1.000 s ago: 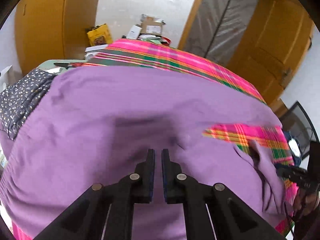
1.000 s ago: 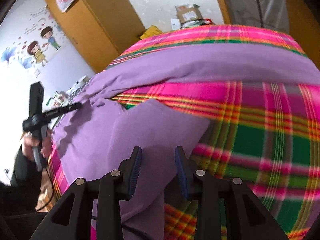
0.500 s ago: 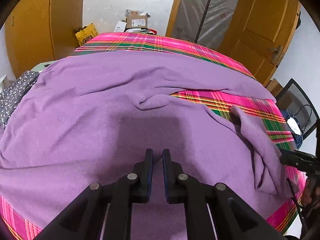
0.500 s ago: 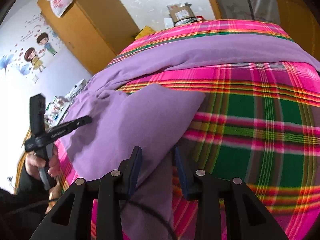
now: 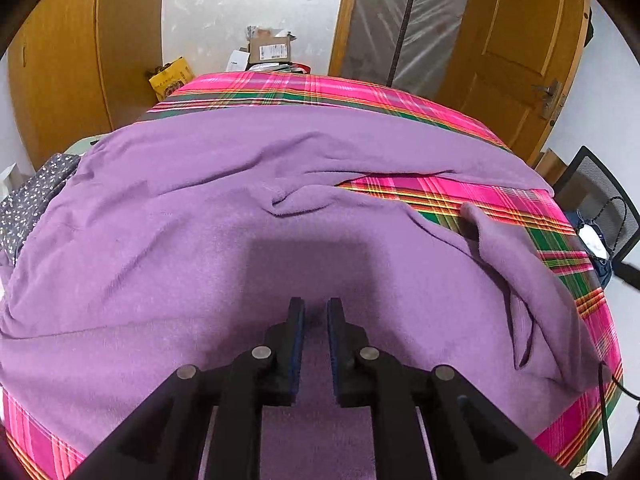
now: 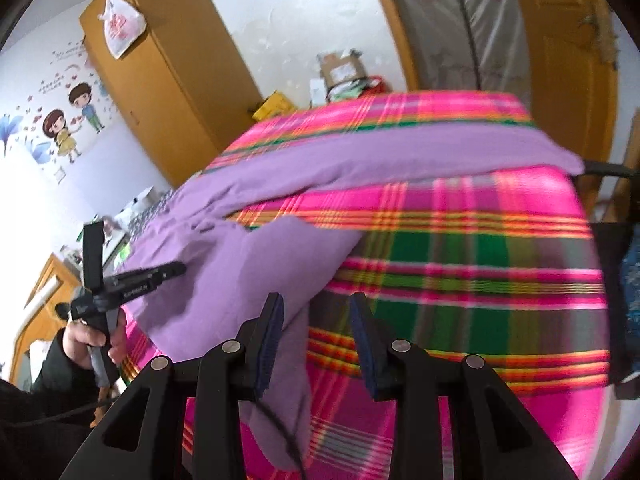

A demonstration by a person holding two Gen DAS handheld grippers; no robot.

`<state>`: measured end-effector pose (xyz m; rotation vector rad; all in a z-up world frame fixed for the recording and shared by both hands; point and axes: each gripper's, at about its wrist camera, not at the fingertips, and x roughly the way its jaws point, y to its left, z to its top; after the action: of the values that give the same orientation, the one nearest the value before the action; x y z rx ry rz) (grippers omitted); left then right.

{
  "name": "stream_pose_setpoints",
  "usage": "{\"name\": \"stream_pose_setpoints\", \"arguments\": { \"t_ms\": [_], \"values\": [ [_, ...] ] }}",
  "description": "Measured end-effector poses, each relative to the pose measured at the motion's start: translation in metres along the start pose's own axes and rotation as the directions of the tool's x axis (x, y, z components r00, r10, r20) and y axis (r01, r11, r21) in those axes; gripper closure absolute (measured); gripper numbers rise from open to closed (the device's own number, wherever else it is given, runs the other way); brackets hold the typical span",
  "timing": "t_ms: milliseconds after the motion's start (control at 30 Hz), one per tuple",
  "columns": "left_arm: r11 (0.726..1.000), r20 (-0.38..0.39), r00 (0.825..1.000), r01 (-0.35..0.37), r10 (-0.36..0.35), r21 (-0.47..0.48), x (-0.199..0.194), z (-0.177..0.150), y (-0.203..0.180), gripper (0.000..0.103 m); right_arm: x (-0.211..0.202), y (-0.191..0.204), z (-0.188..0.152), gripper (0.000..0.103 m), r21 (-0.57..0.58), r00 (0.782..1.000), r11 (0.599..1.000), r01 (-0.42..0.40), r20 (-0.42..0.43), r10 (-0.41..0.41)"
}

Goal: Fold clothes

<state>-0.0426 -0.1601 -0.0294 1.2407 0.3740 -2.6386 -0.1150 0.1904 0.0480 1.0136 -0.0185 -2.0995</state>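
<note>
A large purple garment (image 5: 224,216) lies spread on a bed with a pink and green plaid cover (image 5: 496,204). One sleeve or leg runs along the far side (image 6: 392,152), another lies folded toward the near right (image 6: 264,264). My left gripper (image 5: 315,312) hovers just above the garment's near middle, its jaws a narrow gap apart with nothing between them. It shows from the side in the right wrist view (image 6: 172,270). My right gripper (image 6: 316,320) is open over the near edge of the folded purple part, empty.
A dark dotted cloth (image 5: 28,200) lies at the bed's left edge. A wooden wardrobe (image 6: 168,76) stands on the left, a door (image 5: 516,48) on the right, and boxes (image 5: 268,50) beyond the bed. A black mesh chair (image 5: 600,196) stands at the right.
The left gripper has drawn back and up from the garment and its jaws have parted slightly. The right gripper has opened wider and lifted back; the purple cloth has settled on the bed.
</note>
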Motion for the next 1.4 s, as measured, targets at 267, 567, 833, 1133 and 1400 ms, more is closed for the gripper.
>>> {"name": "stream_pose_setpoints", "arguments": {
  "t_ms": [267,567,833,1133,1400],
  "values": [
    [1.0,-0.002,1.0,0.017,-0.017,0.019,-0.003,-0.003,-0.002,0.092,-0.07,-0.001,-0.012,0.067,0.003,0.99,0.995,0.096,0.101,-0.096],
    [0.999,0.001,0.999,0.04,-0.04,0.025,-0.013,-0.015,-0.007,0.092,-0.055,0.012,-0.043,0.057,0.046,0.998,0.999,0.013,0.062,-0.016],
    [0.997,0.008,0.999,-0.051,0.052,-0.053,-0.023,-0.025,0.03,0.092,0.01,0.026,-0.041,0.055,0.062,0.994,0.992,-0.107,-0.03,0.109],
    [0.956,0.065,0.98,-0.167,0.188,-0.243,-0.075,-0.049,0.116,0.092,0.037,0.051,-0.031,0.054,-0.011,0.986,0.987,-0.158,-0.051,0.157],
    [0.954,0.038,0.991,-0.115,0.13,-0.277,-0.082,-0.07,0.114,0.092,0.069,0.117,-0.041,0.053,-0.267,0.961,0.926,-0.267,-0.147,0.235]
  ]
}}
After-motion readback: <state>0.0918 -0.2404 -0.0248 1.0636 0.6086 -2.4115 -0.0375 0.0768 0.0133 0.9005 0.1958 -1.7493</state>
